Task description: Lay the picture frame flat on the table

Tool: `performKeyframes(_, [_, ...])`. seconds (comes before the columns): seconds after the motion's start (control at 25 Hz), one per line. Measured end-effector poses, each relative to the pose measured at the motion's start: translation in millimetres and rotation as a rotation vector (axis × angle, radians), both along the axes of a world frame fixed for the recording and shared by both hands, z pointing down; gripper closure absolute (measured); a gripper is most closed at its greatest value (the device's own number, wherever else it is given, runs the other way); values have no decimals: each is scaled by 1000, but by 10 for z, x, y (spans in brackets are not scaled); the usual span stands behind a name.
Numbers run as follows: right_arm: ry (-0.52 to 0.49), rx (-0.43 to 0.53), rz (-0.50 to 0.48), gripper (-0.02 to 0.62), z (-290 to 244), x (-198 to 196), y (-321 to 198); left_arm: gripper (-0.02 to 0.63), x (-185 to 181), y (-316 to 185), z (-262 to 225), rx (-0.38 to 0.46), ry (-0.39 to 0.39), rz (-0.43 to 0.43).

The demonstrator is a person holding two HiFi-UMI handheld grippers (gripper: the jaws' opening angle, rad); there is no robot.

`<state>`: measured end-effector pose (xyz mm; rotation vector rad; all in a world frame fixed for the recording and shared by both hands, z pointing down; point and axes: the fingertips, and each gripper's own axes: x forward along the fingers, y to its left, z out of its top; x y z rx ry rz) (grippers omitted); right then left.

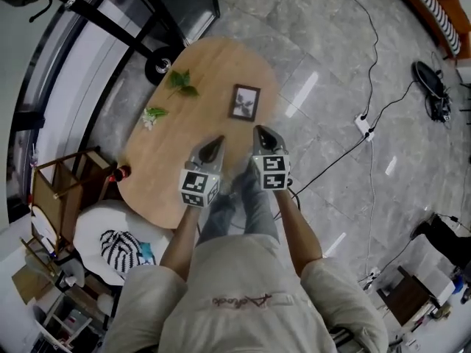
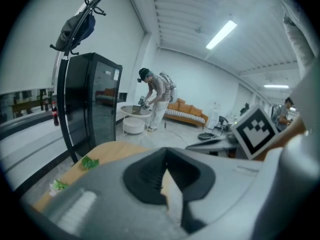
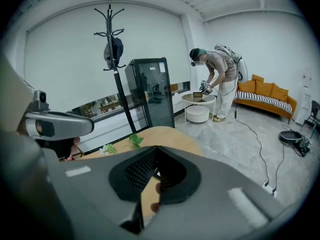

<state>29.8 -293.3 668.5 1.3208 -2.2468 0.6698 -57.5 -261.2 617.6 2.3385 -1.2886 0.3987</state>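
Note:
A dark picture frame [image 1: 244, 102] rests on the oval wooden table [image 1: 169, 175], right of centre, its picture facing up toward the head view. Whether it lies flat or leans back I cannot tell. My left gripper [image 1: 218, 140] and right gripper [image 1: 259, 130] hover side by side over the table's near part, a short way in front of the frame and apart from it. Both point toward it with jaws together and nothing between them. In the left gripper view the left gripper [image 2: 166, 155] hides the frame, as does the right gripper [image 3: 156, 155] in its own view.
A green leaf sprig [image 1: 182, 83] and a small flower sprig [image 1: 154, 115] lie on the table's left part. A red-capped bottle [image 1: 121, 172] stands at its left edge beside a wooden chair [image 1: 62, 186]. A power strip [image 1: 363, 126] with cables lies on the floor to the right. Another person [image 3: 217, 79] works at a far round table.

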Motion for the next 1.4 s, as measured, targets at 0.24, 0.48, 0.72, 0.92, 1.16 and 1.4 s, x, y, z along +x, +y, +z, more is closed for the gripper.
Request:
performKeyframes(0.24, [-12,41,34,591,-459,0,302,606,-17,170,-435,54,3,17])
performKeyframes(0.48, [-5,89,35,591,-901,-39,562,605,6,290,-863,109,14,39])
performKeyframes(0.72, [-12,148,56,591,-1351,-17,665,605,68,386,-1266,165,19,65])
performKeyframes(0.92, [-16,200,74,591,-1722,54,744,606,100,457,-1666,220,21,70])
performKeyframes(1.16, [-27,270,91,591,-2162,119,808,605,136,445,-2132,297,14,76])
performKeyframes(1.4, [-35,314,116,591,-2378,206,854,605,248,434,-2441,357,25,91])
